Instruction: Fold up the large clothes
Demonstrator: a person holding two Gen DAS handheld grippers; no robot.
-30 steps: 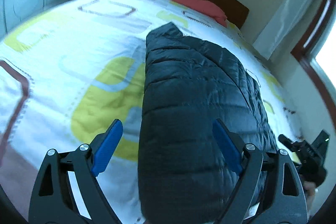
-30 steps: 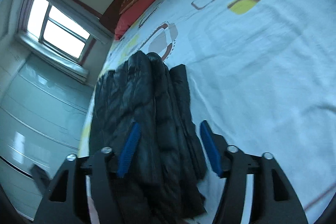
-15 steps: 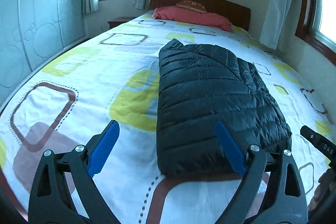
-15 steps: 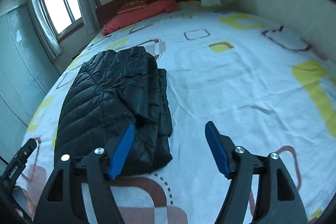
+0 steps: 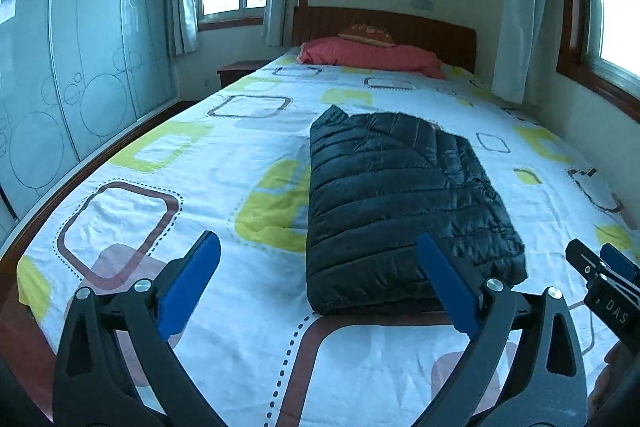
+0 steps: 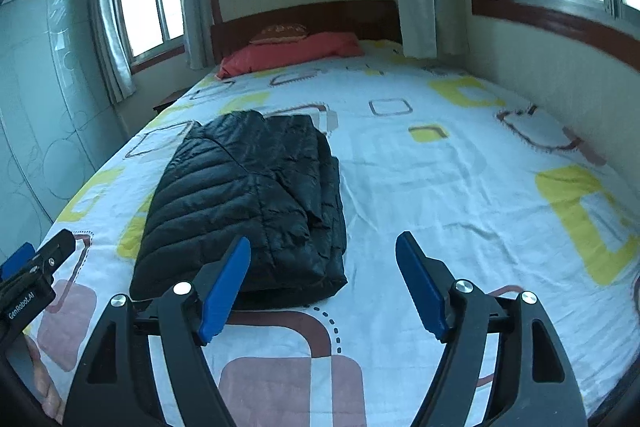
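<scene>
Left wrist view: A black quilted puffer jacket [image 5: 400,195] is seen folded into a thick oblong bundle on the bed [image 5: 168,211], lying lengthwise over the patterned sheet, well short of the red pillow [image 5: 372,57] at the headboard. The left gripper [image 5: 318,281] is held above the foot of the bed with its blue pads spread wide and nothing between them; the jacket's near end is framed beyond its right pad, untouched. The tip of the right gripper [image 5: 604,279] is caught at the right edge.

Right wrist view: The right gripper [image 6: 322,285] is likewise shown released and empty, above the sheet just off the jacket's [image 6: 248,199] near right corner. Stacked layers are exposed along the bundle's right side. The garment is judged light, soft and springy, its shiny shell likely slippery, so the padding can be expected to puff back and the layers to slide. If it is to be taken up again, a hold is best sought at the near corners or along the layered edge, all layers pinched together, not on the smooth top panel. The fold looks largely done.
</scene>
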